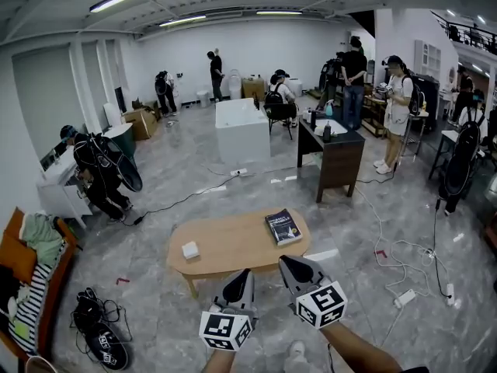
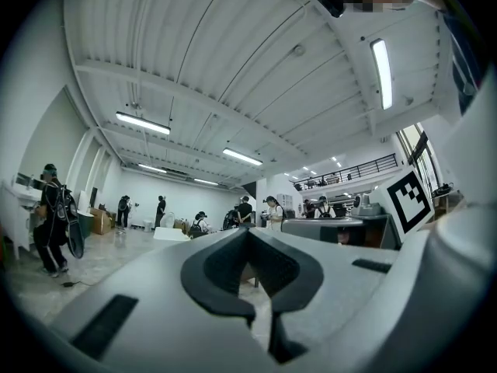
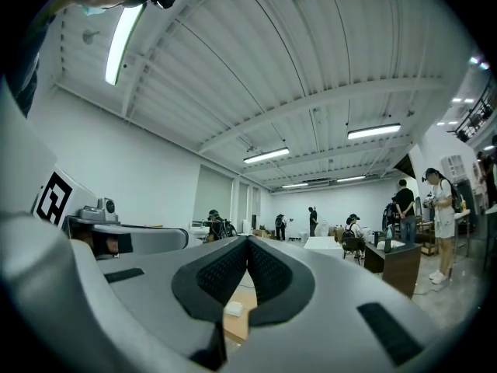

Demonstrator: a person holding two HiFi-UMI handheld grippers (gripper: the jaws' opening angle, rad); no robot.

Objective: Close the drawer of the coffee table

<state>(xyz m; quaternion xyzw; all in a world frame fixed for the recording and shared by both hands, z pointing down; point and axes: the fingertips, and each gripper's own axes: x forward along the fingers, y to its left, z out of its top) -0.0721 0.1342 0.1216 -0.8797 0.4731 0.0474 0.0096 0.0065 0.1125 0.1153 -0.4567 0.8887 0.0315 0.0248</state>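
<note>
Grey tiled floor all around the counter. Low, oval, pale wood, standing mid-room; drawer not made out from this angle. Left claw just short of the counter's near edge, jaws pressed together, empty. Right claw beside it, tip at the counter's near right edge, jaws likewise together on nothing. Dark book flat on the counter's right end. Small white box on the counter's left end, well apart from the book. Shows again past the right claw's jaws, on a strip of counter top.
</note>
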